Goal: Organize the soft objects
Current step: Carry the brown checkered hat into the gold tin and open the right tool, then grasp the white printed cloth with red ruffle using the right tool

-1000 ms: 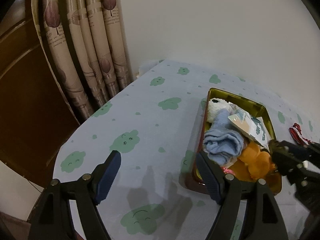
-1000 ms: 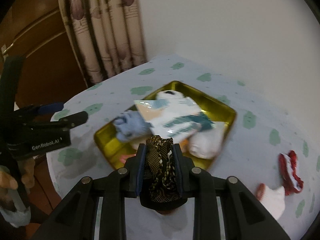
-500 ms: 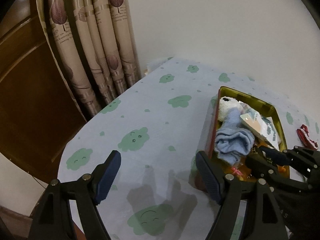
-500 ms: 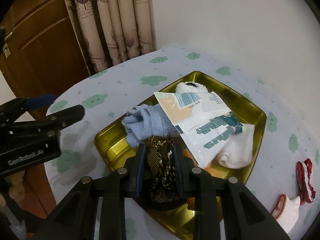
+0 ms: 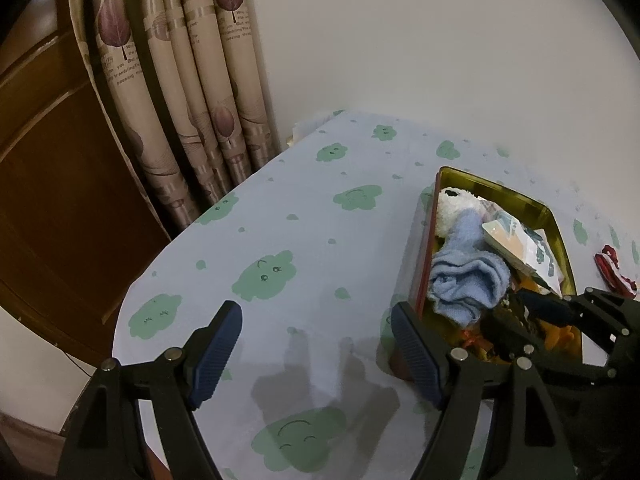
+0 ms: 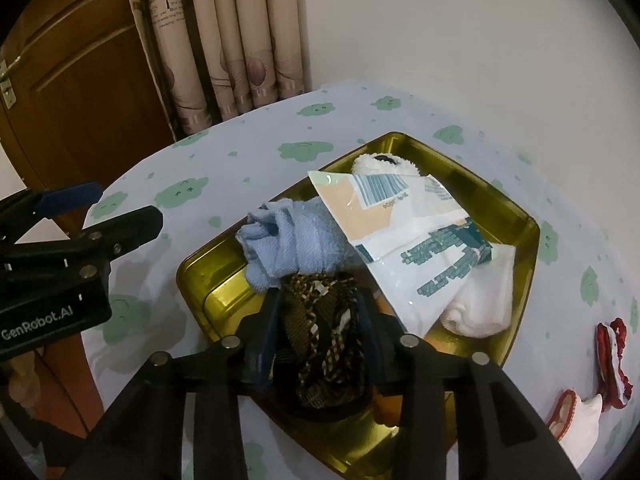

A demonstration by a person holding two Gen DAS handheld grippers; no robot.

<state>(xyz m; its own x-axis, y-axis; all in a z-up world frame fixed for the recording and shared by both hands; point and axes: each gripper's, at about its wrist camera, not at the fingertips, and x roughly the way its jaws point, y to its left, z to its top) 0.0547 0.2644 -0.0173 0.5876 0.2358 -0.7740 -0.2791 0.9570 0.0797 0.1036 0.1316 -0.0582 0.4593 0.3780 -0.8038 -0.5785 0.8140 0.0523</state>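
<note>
1. Left wrist view: the left gripper (image 5: 316, 354) hangs with its jaws spread wide and nothing between them, over the cloud-printed tablecloth (image 5: 280, 240). Compared with a second ago, the right gripper (image 5: 520, 312) has come further into the gold tin (image 5: 496, 190) at the right, now covering most of the orange cloth (image 5: 558, 334). The blue towel (image 5: 468, 276) lies at the tin's near left, a fluffy white toy (image 5: 454, 206) at its far end.
2. Right wrist view: the right gripper (image 6: 318, 320) has its jaws opening around a brown patterned cloth (image 6: 320, 332), which sits between the pads low in the tin (image 6: 496, 196) (a second ago it was squeezed narrow, above the tin's near rim). A printed plastic packet (image 6: 408, 236) with a barcode lies over a rolled white cloth (image 6: 484, 300); its small text is unreadable.
3. The left gripper's body (image 6: 52, 280) reads "GenRobot.AI".
4. A red-and-white sock (image 6: 612, 356) lies on the tablecloth (image 6: 248, 148) at right, apart from the tin; curtains (image 6: 224, 40) printed with illegible lines hang beyond.
</note>
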